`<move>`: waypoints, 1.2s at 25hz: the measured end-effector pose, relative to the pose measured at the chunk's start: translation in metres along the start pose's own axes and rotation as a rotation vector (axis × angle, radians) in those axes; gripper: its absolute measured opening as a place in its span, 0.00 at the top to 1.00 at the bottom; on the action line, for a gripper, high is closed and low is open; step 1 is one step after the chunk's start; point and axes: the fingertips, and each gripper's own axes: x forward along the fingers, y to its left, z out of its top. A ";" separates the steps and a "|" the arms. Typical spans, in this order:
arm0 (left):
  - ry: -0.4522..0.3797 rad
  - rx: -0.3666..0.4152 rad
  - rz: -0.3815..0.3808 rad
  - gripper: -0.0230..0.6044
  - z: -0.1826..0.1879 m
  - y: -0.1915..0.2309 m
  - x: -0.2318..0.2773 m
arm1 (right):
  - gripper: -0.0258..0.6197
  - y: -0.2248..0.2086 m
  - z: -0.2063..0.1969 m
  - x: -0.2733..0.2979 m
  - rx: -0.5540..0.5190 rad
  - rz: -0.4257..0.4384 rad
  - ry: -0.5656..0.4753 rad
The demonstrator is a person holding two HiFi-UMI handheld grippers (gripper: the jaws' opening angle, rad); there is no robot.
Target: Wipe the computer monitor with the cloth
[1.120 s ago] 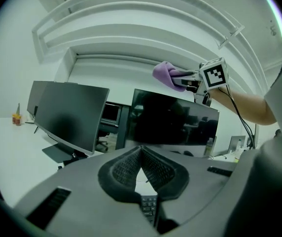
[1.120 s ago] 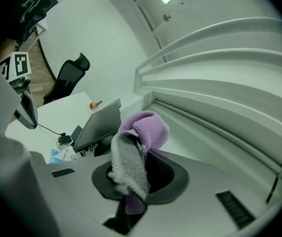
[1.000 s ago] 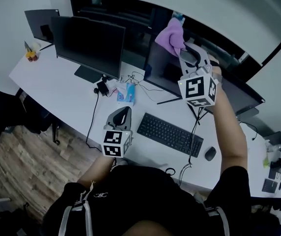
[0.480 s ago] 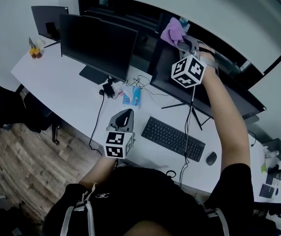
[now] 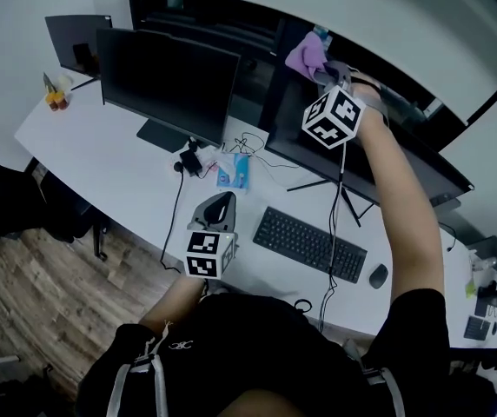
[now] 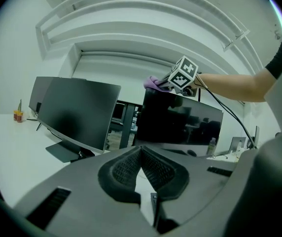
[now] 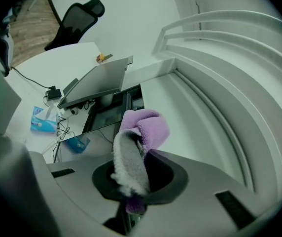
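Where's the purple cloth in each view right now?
Head view: cloth upper centre-right, in the right tool, at the monitor top edge.
Left gripper view: upper centre, beside the right tool.
Right gripper view: centre, between the jaws.
Shared landmark: the neighbouring monitor.

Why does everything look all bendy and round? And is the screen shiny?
Head view: the wide lens bows the desk edge into a curve. Left gripper view: black rounded corners frame the picture, and the monitor dimly mirrors the room. Right gripper view: straight lines arc too, yet the cloth looks sharp.
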 end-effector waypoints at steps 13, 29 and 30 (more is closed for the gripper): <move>0.016 0.034 -0.062 0.94 0.000 -0.020 0.017 | 0.87 -0.006 -0.043 -0.015 -0.001 0.021 0.077; 0.008 0.070 -0.115 0.94 -0.002 -0.087 0.027 | 0.87 -0.024 -0.129 -0.060 0.065 -0.028 0.118; 0.011 0.071 -0.120 0.94 -0.003 -0.094 0.028 | 0.87 -0.025 -0.137 -0.062 0.066 -0.030 0.121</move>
